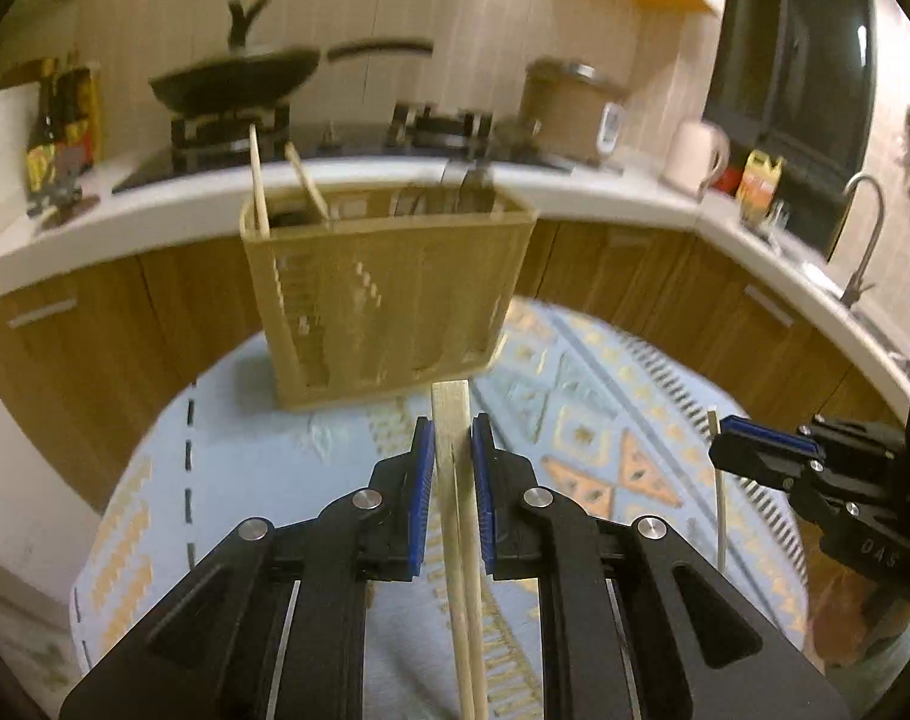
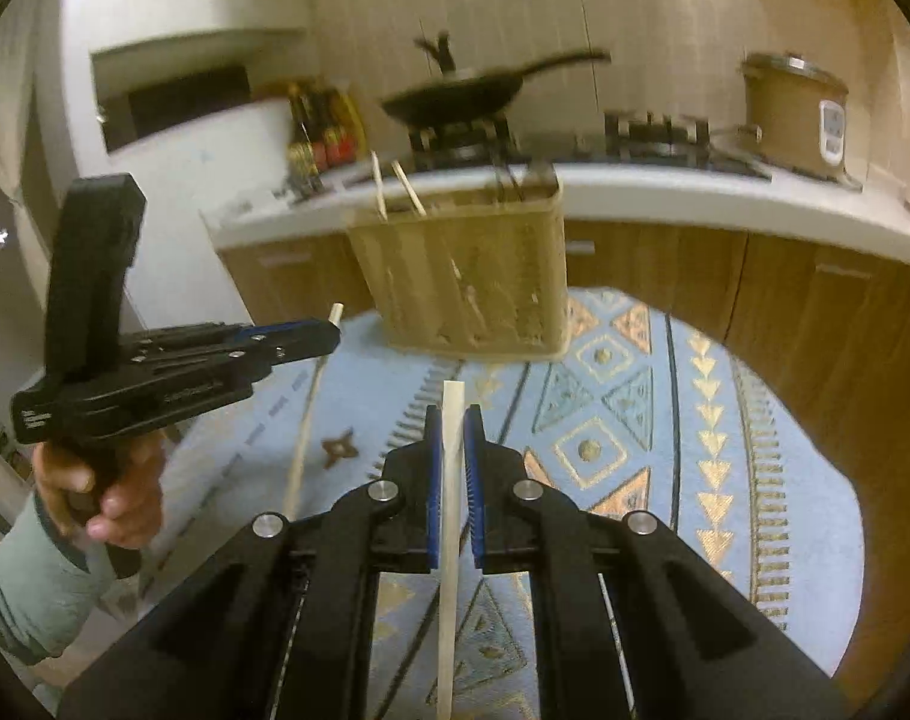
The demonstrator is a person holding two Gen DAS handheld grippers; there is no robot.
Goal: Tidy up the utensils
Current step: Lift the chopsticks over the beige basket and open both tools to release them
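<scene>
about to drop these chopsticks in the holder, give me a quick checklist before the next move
1. Left gripper shut on pale wooden chopstick pair: ok.
2. Right gripper shut on single pale wooden chopstick: ok.
3. Tan slotted plastic utensil holder upright on the patterned blue tablecloth: ok.
4. Holder's top reachable, with two chopsticks and metal utensils already inside: ok.
5. Free room in the chopstick compartment: cannot tell, blurred.
6. The two grippers apart from each other: ok.
</scene>
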